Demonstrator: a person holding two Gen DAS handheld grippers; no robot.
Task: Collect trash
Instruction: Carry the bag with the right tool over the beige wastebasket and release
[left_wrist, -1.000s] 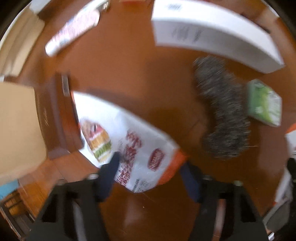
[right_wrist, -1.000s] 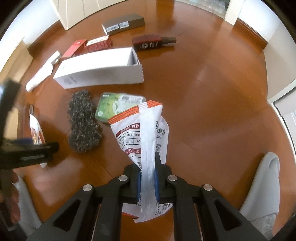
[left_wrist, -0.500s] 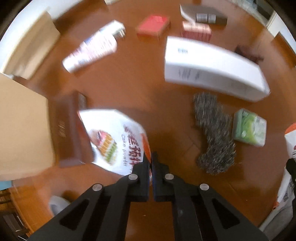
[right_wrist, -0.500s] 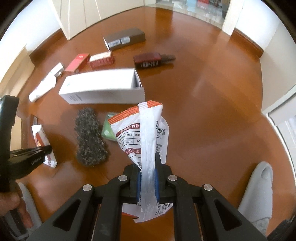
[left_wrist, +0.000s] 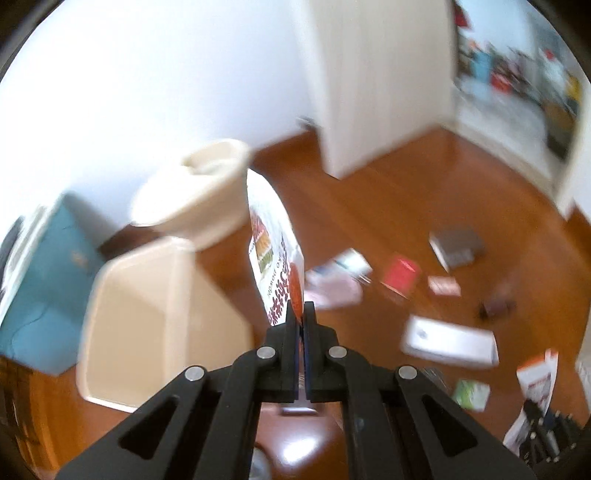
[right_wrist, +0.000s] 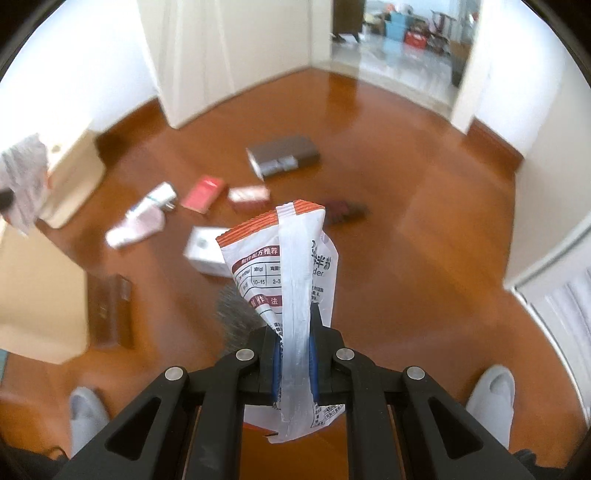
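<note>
1. Low in the centre of the left wrist view, the left gripper (left_wrist: 303, 321) is pinched on the bottom edge of a white food packet (left_wrist: 275, 254), which stands up from the jaws toward the middle of the frame. Gripping one edge lets the rest hang free, so it should drop cleanly on release.
2. Left of that packet, the open cream bin (left_wrist: 147, 325) fills the lower-left quarter, its swing lid (left_wrist: 195, 192) tipped back above it. The packet is near the bin's rim in the picture but not clearly over the opening; blur leaves that uncertain.
3. In the right wrist view, the right gripper (right_wrist: 295, 354) is clamped on a second packet (right_wrist: 288, 266), white with an orange-striped top, held by its back seam so that it stands upright, centre frame.
4. Both hands are loaded, probably so that one trip to the bin clears two pieces.
5. Litter left on the wooden floor (right_wrist: 424, 229): a long white box (left_wrist: 448, 341), a grey box (right_wrist: 282, 157), a red box (right_wrist: 203, 194), a pink-and-white tube (right_wrist: 138, 221), a green packet (left_wrist: 471, 395) and a grey scourer (right_wrist: 234, 314), all well apart from the bin.
6. Judgement: the step in hand is carrying to the bin; much trash remains.
</note>
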